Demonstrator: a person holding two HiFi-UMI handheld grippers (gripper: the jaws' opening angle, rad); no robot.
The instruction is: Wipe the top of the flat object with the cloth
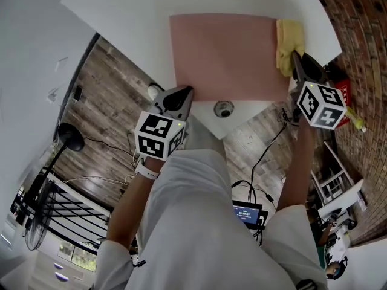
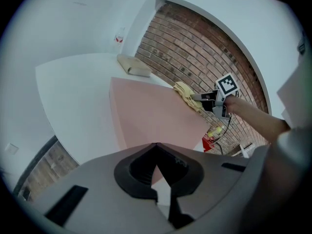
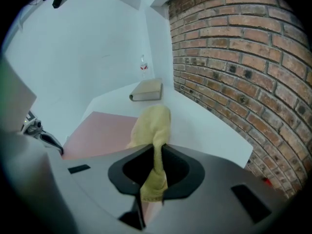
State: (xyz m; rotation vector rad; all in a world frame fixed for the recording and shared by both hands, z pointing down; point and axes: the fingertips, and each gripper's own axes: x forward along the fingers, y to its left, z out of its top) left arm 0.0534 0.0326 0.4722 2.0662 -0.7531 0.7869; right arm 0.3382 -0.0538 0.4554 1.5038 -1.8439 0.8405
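A white table (image 1: 133,17) stands in a corner, with a brick wall (image 3: 234,57) on the right and a wood floor (image 1: 115,95) below. The pink flat object (image 1: 227,56) lies flat on the table, and its near edge runs close to the table's near edge.

At the far end of the table, by the wall, stands a small clear bottle (image 3: 143,65) with a red label; it is too small to tell what it holds. Just near of it lies a tan box-like thing (image 3: 146,90). It looks closed, and whether it is a box or a book cannot be told.

The yellow cloth (image 1: 288,44) rests on the far right corner of the flat object and hangs over its right edge onto the table. The right gripper (image 3: 156,147) pinches one end of the cloth between its jaws, and the rest of the cloth is bunched beyond the tips. The left gripper (image 2: 156,145) hovers at the near left corner of the flat object, jaws pressed together at the tips with nothing in them.

In the head view the person's body hides much of the floor below.
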